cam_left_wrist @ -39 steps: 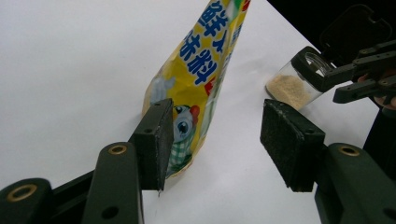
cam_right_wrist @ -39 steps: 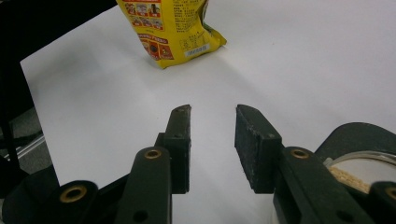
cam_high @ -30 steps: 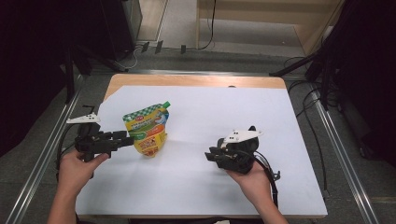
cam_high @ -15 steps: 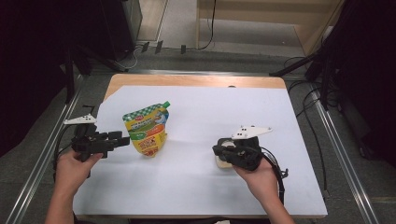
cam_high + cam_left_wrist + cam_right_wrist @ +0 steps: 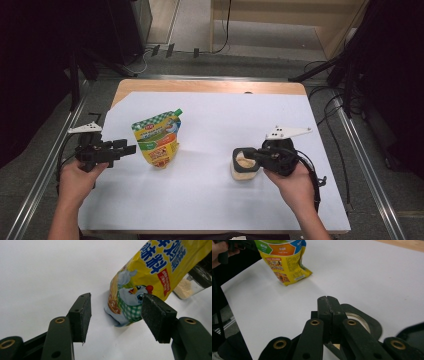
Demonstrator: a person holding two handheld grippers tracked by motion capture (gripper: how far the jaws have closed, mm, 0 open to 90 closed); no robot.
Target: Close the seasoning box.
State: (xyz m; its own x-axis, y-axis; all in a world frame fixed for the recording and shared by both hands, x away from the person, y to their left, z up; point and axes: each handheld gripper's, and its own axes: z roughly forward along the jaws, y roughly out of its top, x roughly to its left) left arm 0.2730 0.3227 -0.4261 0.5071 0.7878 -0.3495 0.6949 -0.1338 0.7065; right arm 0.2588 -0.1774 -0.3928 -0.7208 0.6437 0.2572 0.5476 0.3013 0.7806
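A yellow stand-up pouch with a green top stands on the white sheet, left of centre. My left gripper points at it from the left and is open. In the left gripper view the pouch's bottom corner sits just beyond that gripper. A small clear jar of beige powder is right of centre, also visible past the pouch. My right gripper reaches its black top from the right. In the right gripper view the pads of this gripper are pressed together at the edge of the black lid.
The wooden table edge shows beyond the sheet's far side. Metal rails run along both sides, with cables on the floor at right. The person's forearms come in from the bottom.
The right gripper has drawn back to the right and risen a little, which uncovers the jar at its tips. The left gripper and the pouch have stayed about where they were.
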